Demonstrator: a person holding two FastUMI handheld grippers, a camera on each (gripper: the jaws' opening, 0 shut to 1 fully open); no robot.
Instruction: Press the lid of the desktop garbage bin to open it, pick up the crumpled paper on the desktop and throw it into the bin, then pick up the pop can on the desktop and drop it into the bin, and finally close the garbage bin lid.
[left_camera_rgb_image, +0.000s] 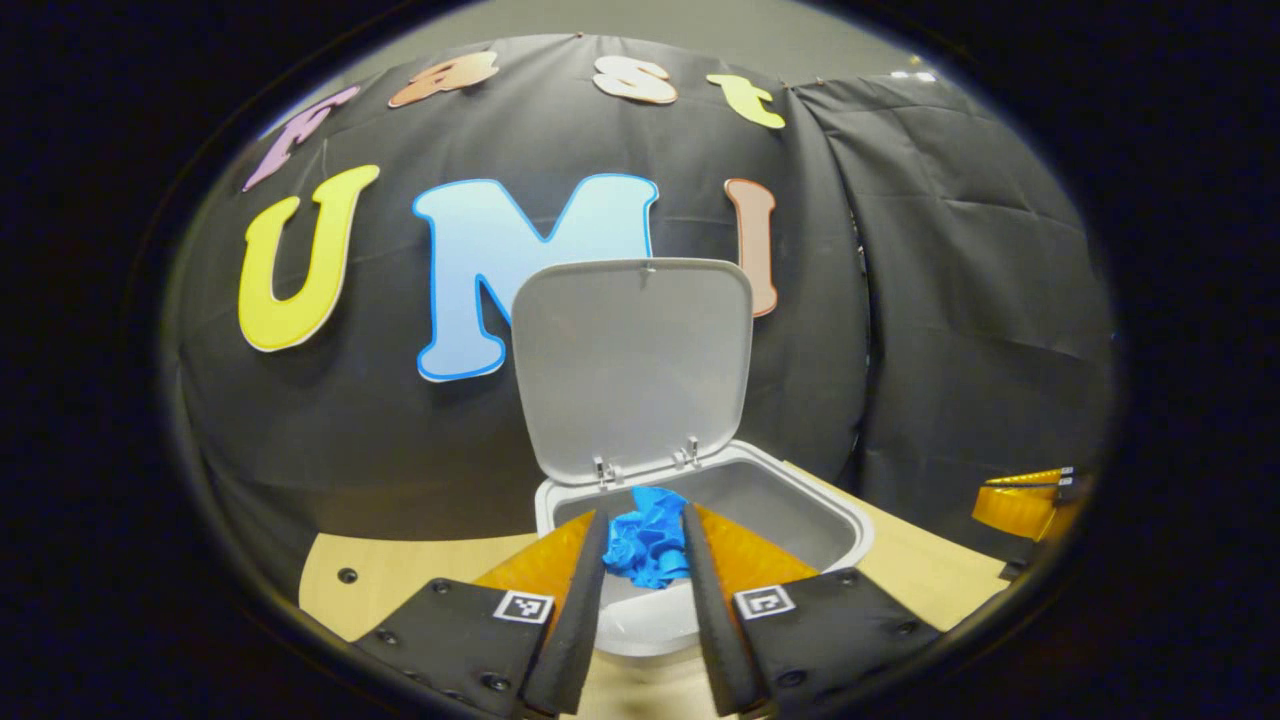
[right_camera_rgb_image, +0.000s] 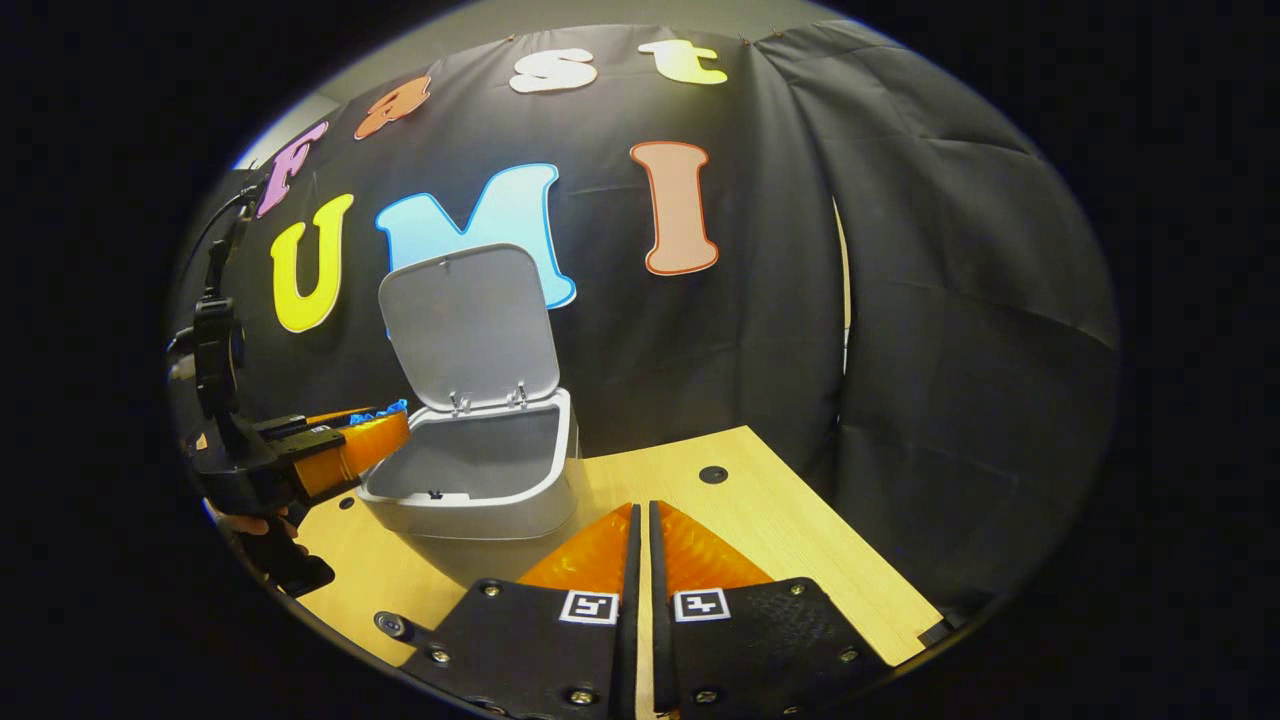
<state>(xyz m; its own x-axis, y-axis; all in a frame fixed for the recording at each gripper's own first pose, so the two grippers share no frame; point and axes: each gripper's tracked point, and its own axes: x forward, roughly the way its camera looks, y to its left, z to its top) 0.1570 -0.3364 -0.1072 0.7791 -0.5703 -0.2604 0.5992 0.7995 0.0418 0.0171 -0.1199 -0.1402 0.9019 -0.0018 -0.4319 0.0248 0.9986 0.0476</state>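
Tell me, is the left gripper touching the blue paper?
Touching. In the left gripper view the left gripper has both fingers pressed against the crumpled blue paper, holding it above the open bin.

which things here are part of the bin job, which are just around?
Job: bin, its lid up; blue paper pinched in the left gripper over the bin's opening.
Around: table; right gripper, shut and holding nothing, over the table.

Smooth matt plastic bin (right_camera_rgb_image: 480, 495) and lid (left_camera_rgb_image: 632, 365), crinkled paper (left_camera_rgb_image: 648, 545), pale wood-grain desktop (right_camera_rgb_image: 790, 540), matt creased cloth wall (right_camera_rgb_image: 960, 330).
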